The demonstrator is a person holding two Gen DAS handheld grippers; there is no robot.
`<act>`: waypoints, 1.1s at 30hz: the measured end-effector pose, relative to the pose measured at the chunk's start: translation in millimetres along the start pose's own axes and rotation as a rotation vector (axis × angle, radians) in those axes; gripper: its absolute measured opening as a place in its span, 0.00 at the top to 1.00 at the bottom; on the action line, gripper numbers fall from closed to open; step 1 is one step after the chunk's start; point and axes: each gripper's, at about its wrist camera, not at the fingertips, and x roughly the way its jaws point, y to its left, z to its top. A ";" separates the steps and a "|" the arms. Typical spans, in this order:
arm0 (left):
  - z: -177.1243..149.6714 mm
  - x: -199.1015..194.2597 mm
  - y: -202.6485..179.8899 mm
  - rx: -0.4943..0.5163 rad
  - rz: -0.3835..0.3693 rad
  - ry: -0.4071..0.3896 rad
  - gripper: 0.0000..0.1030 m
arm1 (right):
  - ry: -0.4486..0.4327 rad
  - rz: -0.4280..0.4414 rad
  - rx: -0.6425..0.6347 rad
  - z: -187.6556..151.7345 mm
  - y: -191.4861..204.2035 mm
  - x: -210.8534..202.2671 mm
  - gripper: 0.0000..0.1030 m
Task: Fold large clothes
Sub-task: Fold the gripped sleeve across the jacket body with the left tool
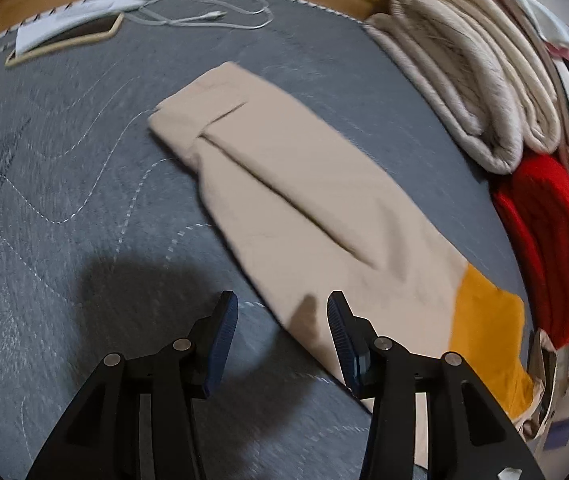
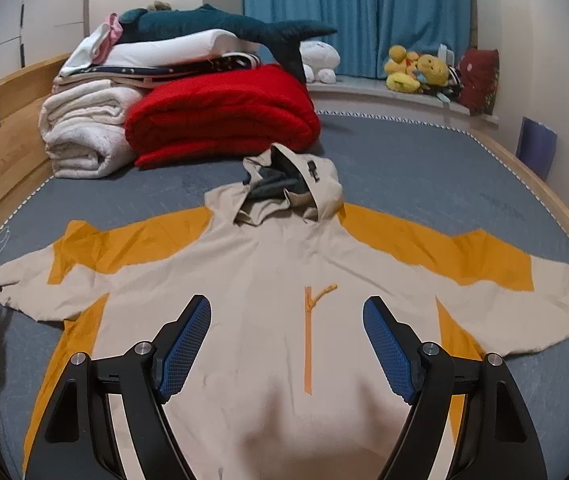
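Both grippers, left [image 1: 282, 312] and right [image 2: 286, 320], are held apart, empty, over the jacket [image 2: 268, 280]; sleeve-folding is judged next, needing a cuff grasped.

Jacket [image 2: 260, 320]: beige with orange panels and an orange zip [image 2: 307, 344], grey hood lining. Bedcover [image 2: 424, 176]: grey with white dashed stitching. Blanket [image 2: 224, 116] red, towels [image 2: 84, 132] cream, curtain [image 2: 356, 12] blue, pads [image 2: 184, 344] blue.
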 end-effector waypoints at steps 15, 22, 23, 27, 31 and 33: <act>11.3 0.4 -6.6 0.009 0.027 -0.148 0.98 | 0.117 -0.059 -0.034 -9.9 -2.2 20.9 0.36; -20.5 -146.1 -128.7 0.236 -0.119 -0.364 0.99 | 0.112 -0.056 0.001 0.1 -13.6 8.3 0.40; -34.7 -169.7 -148.9 0.268 -0.157 -0.376 1.00 | 0.107 -0.050 0.006 2.6 -14.9 5.2 0.40; -111.9 -222.4 -227.1 0.451 -0.290 -0.361 1.00 | 0.085 -0.045 0.035 10.9 -24.2 -6.6 0.45; -204.5 -225.1 -298.3 0.660 -0.445 -0.262 1.00 | 0.062 -0.017 0.061 16.7 -32.6 -22.3 0.64; -259.0 -211.2 -327.7 0.768 -0.526 -0.161 0.99 | 0.060 0.001 0.061 16.5 -33.6 -27.0 0.79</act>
